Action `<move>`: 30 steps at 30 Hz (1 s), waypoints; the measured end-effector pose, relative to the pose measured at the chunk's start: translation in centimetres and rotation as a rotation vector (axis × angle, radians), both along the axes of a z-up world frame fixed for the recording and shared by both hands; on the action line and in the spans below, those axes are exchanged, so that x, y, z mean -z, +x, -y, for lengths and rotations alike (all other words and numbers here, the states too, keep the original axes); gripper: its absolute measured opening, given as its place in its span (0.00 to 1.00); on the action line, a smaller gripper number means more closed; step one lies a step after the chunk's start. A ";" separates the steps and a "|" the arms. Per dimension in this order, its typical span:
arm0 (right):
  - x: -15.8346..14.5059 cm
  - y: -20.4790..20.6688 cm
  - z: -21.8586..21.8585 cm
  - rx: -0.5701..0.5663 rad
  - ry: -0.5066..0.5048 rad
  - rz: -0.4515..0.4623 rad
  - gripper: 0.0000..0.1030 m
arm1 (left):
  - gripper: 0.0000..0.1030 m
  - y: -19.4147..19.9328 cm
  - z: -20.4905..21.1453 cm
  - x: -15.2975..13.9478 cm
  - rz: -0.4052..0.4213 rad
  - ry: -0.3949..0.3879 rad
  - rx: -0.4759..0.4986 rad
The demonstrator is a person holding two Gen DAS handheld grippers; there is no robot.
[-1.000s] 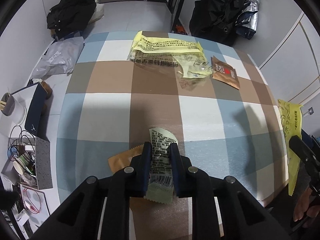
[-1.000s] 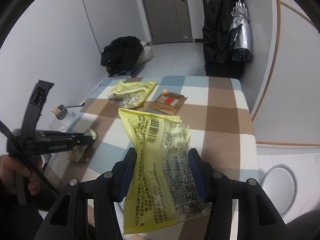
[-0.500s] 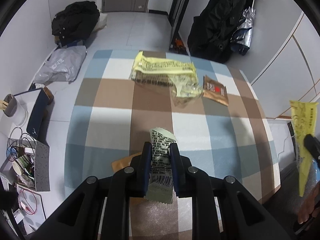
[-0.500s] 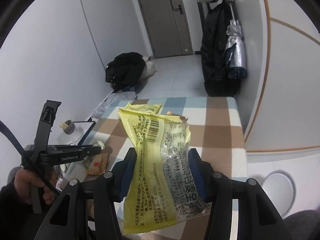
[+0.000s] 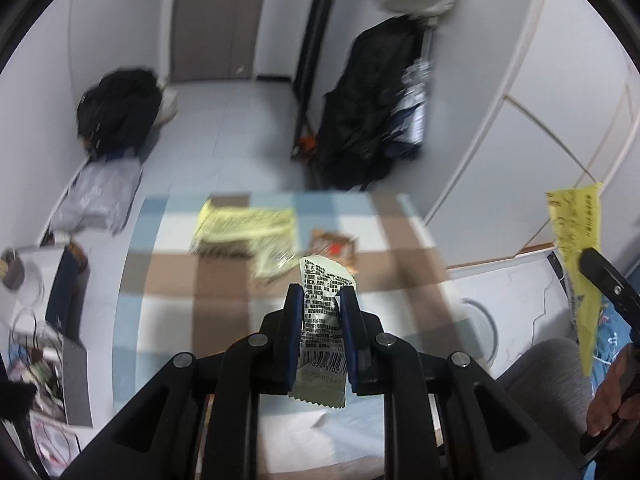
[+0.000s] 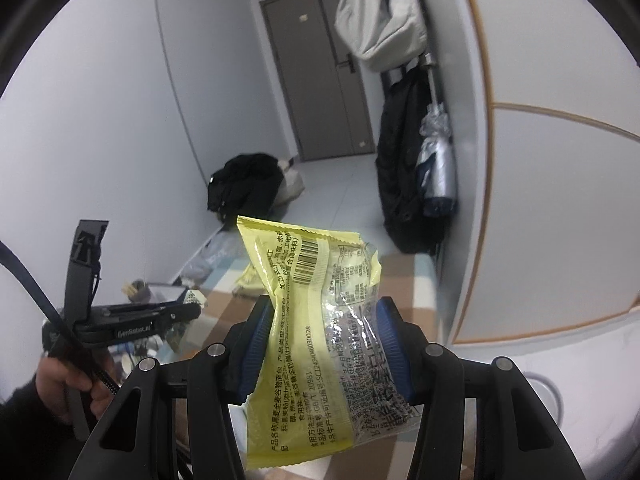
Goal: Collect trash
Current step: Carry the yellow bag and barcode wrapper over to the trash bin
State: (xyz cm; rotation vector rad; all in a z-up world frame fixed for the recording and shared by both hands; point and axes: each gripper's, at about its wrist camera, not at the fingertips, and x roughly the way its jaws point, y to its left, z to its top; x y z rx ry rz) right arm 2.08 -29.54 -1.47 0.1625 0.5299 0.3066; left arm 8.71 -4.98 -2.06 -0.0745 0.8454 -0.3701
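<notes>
Left claw (image 5: 320,300): clamped on a pale green wrapper (image 5: 322,320), which stands upright between the two pads; its barcode end hangs below them and its top sticks out above.
Right claw (image 6: 324,322): gripping a yellow-and-clear wrapper (image 6: 316,328) across its middle, pinched into a waist; printed top above the pads, the rest hanging below.
Held wrappers, count: two, one in each claw, both off the counter (image 5: 168,280).
Right claw from the left view: at the right edge of the picture, beyond the counter's right edge, with the yellow strip (image 5: 576,248) dangling from it and a hand (image 5: 612,396) below.
Left claw from the right view: low on the left (image 6: 192,306), held by a hand (image 6: 64,384).
Counter: checked cloth in blue, brown and white.
Wrappers on the counter, count: two in the left view, blurred; a large yellow wrapper (image 5: 244,228) near the far edge, a small brown packet (image 5: 334,246) just to its right.
Floor beyond the far edge: one black bag (image 5: 116,108), one grey parcel (image 5: 100,196).
</notes>
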 end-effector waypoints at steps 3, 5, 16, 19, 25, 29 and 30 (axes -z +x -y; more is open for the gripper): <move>-1.2 -0.6 1.4 0.020 0.023 0.021 0.50 | 0.14 -0.2 2.1 -1.8 0.016 -0.037 0.036; -1.8 -1.0 2.3 0.032 0.020 0.037 0.50 | 0.14 -0.2 3.6 -2.7 0.026 -0.051 0.062; -4.2 -3.7 12.2 0.232 0.056 0.104 0.50 | 0.14 -0.9 13.3 -6.0 0.082 -0.067 0.260; -3.9 -4.2 14.8 0.288 0.058 0.100 0.50 | 0.14 -0.5 16.0 -5.9 0.084 -0.053 0.302; -1.8 -5.1 20.6 0.408 0.067 0.057 0.50 | 0.14 0.6 22.1 -4.2 0.048 -0.018 0.400; 0.7 -4.4 23.5 0.469 0.079 0.004 0.50 | 0.14 1.2 26.0 -2.3 -0.008 -0.012 0.457; 1.5 -4.4 24.3 0.485 0.087 -0.012 0.50 | 0.14 1.3 26.9 -1.5 -0.026 -0.007 0.473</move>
